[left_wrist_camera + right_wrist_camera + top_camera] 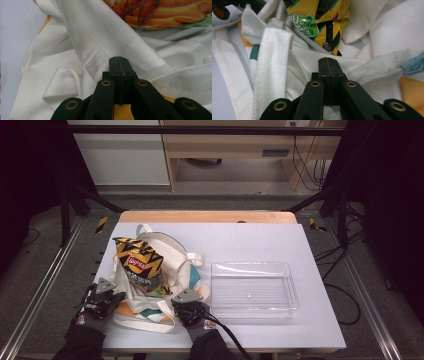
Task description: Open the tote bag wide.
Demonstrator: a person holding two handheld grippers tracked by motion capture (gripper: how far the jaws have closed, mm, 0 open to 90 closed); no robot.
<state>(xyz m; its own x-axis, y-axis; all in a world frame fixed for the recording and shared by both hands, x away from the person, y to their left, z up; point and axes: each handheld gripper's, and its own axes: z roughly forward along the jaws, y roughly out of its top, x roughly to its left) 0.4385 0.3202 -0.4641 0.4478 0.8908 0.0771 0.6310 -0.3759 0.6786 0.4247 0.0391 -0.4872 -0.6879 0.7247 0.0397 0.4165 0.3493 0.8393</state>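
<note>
On chip bag (325,22), "50%", perhaps.

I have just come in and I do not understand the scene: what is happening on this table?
A person holds a gripper in each hand at the near edge of a white tote bag. The left gripper and the right gripper both have their jaws closed at the cloth. A yellow chip bag sticks out of the tote bag. A clear plastic tray sits beside it, with nothing in it.

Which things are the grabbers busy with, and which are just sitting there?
Busy with:
left gripper, shut
right gripper, shut
white cloth bag
chip bag, lying on the cloth bag

Just sitting there:
clear plastic tray, beside the cloth bag
</note>
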